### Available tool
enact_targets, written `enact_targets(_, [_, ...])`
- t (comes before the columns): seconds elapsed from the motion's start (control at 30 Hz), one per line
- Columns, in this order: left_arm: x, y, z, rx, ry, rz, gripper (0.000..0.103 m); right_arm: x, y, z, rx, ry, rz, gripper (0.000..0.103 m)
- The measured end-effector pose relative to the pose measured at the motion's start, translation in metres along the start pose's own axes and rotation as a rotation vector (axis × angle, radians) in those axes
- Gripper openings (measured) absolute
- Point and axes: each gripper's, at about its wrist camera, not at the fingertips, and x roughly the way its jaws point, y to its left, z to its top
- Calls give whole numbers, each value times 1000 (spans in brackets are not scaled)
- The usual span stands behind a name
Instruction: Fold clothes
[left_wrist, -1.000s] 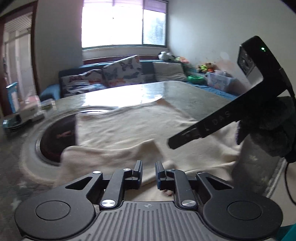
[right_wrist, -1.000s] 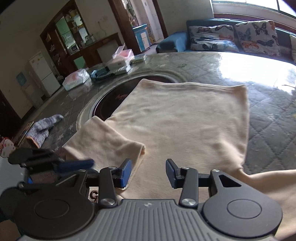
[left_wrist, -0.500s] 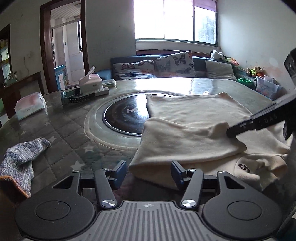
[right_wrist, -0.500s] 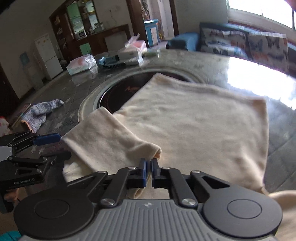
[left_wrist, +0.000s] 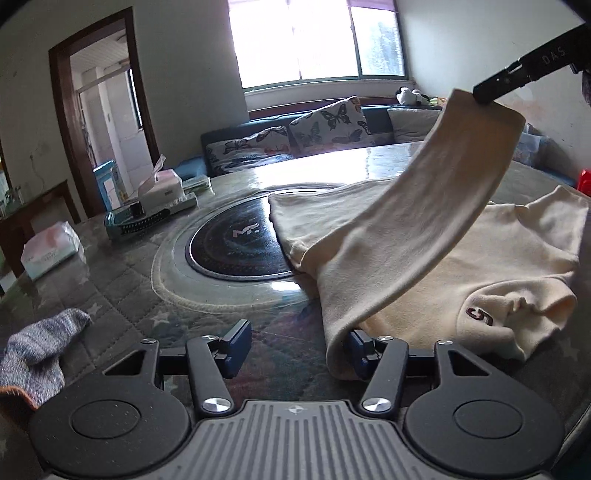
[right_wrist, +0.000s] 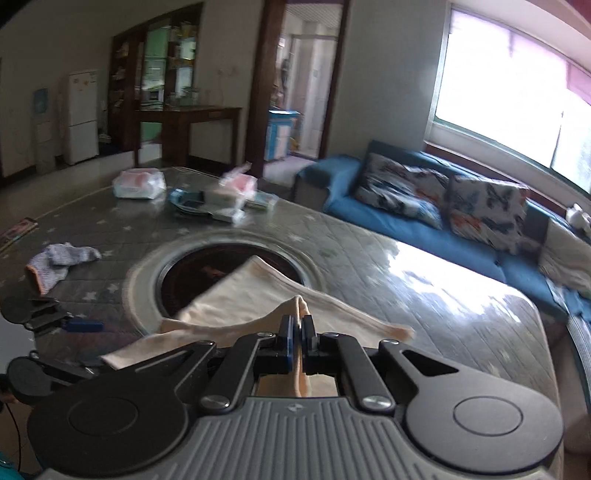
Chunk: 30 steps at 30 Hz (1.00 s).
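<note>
A cream garment (left_wrist: 461, 266) is spread on the quilted bench (left_wrist: 122, 273), its far edge lying over the dark round plate (left_wrist: 236, 247) set into the bench top. One sleeve (left_wrist: 436, 206) is lifted off the body of the garment and is held up at its cuff by the right gripper (right_wrist: 298, 326), whose fingers (right_wrist: 285, 334) are pressed together on the fabric (the cloth is seen running between the pads in the right wrist view); in the left wrist view that gripper is seen at upper right with the cuff hanging from its tip. The left gripper (left_wrist: 297, 345) is held low at the near edge of the garment with its fingers (left_wrist: 238, 345) apart; the fold of the sleeve's lower end is seen in front of the right-hand finger, and whether it is touched cannot be told. A grey knitted sock (left_wrist: 35, 350) lies on the bench to the left, well apart from the garment. Tissue packs (right_wrist: 138, 182) are seen at the far side.
</note>
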Motion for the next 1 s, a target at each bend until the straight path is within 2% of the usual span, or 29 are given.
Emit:
enact_targets(0.13, [-1,-4,-1,42,-2,-8,51,10,-15,-26,82,90,-19,3])
enact_targets(0.33, [2,1,1,55,19,-9,50,34,-25,-76,200,229,4,6])
enact_targets(0.5, [1,8,3,51,35,3,52,27,-29,-82,219,175,5,9])
enact_targets(0.63, [-6,18,6,19,37,-50,52,23,-22,-80,166,117,43,9])
enact_targets(0.77, [-17,31,9,-12,36,-101,52,35,-17,-86,166,144,81,9])
enact_targets(1.0, [-9,30,42,-67,-16,-181,50,44,-14,-99,197,170,104,11])
